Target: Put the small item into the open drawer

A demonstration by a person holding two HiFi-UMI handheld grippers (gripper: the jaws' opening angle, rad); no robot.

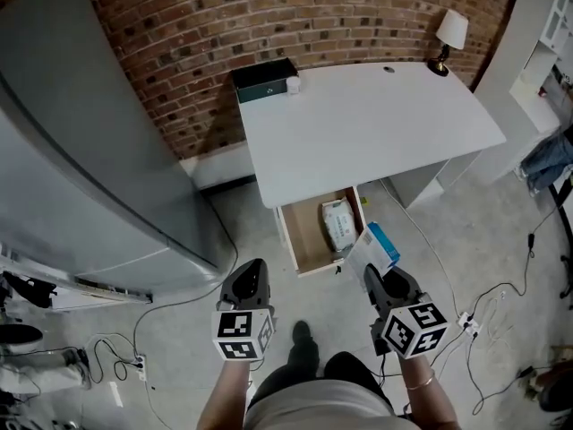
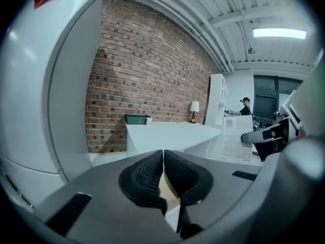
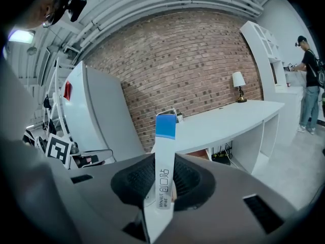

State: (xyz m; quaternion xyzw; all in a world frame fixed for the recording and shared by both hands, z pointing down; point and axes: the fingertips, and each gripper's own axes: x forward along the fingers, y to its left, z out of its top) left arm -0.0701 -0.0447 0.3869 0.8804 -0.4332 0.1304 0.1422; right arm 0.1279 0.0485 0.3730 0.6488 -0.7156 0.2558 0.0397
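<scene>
A: What does the head view give that the two gripper views don't?

B: The open drawer (image 1: 309, 233) under the white worktop (image 1: 367, 124). It is pulled out over the floor (image 1: 466, 240), and a pale packet (image 1: 338, 224) lies inside. From above you also see a lamp (image 1: 450, 32) and a dark green box (image 1: 264, 79) at the worktop's back edge, by the brick wall (image 1: 269, 16).

A: And the gripper views?

B: The pads. The left gripper view shows the left tool (image 2: 163, 159) with its jaws pressed together and nothing between them. The right gripper view shows the right tool (image 3: 162, 179) clamped on the small box (image 3: 164, 151), which stands up out of the pads.

A: So where is the small box against the drawer?

B: Not in it. In the head view it sticks forward from the right tool's tip, held in the air just beside the drawer's front right corner.

A: Its look?

B: Thin and flat, mostly white. The end farthest from the pads is blue, and there is dark print on the narrow edge. The left gripper view catches its broad white face, which carries a barcode-like mark.
</scene>
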